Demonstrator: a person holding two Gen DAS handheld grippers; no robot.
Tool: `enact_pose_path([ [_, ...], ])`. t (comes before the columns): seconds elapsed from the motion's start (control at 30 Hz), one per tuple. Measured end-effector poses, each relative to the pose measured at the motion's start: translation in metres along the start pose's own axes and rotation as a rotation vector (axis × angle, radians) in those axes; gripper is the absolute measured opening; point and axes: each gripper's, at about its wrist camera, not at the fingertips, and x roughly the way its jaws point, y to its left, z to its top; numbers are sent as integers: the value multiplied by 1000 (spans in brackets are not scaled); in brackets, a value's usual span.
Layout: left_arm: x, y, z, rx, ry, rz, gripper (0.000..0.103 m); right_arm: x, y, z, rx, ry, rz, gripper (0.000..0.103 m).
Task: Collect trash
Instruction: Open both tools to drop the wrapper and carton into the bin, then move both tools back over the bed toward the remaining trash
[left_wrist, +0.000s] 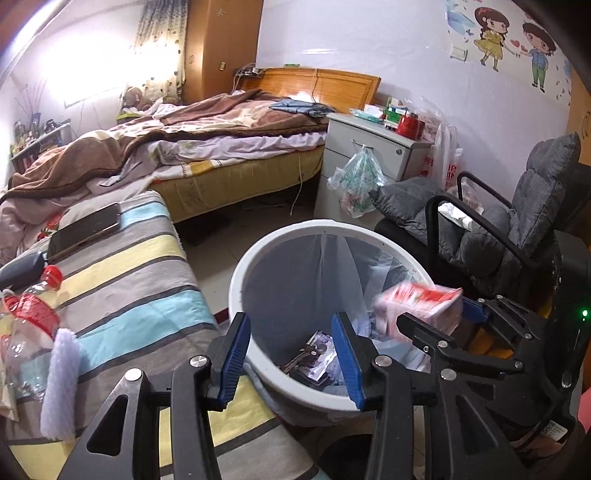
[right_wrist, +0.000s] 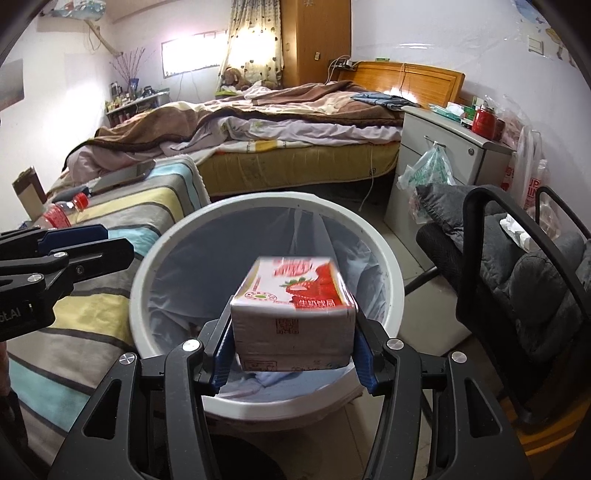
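While our right gripper (right_wrist: 291, 354) hangs over the bin (right_wrist: 147, 266), its jaws stand wide around a strawberry milk carton (right_wrist: 291, 314), blurred at its far end; we cannot tell whether the pads still press it. Our left gripper (left_wrist: 291, 358) is partly open and empty above the bin's near rim, beside the striped cover (left_wrist: 140, 280), where a bottle (left_wrist: 33, 310) lies

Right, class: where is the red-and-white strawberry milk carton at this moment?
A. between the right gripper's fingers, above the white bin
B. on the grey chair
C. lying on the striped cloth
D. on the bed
A: the red-and-white strawberry milk carton sits between the right gripper fingers, over the white round plastic bin.
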Motion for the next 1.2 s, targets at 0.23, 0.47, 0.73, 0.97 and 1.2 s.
enact_pose_path([
  [0.23,-32,12,-9,-16,-42,27,46,-12,13,3,-5,-38,15,57],
  [0.47,-63,30,-19,-50,-78,59,46,-22,30,3,-16,-69,40,58],
  [0.73,-92,54,-34,-78,-105,122,46,-30,55,2,-36,-93,81,58],
  [0.97,-113,90,-58,-121,-116,225,53,-32,86,1,-58,-104,147,58],
  [1.2,-136,149,-84,-241,-122,267,53,-22,127,1,-119,-75,223,58],
])
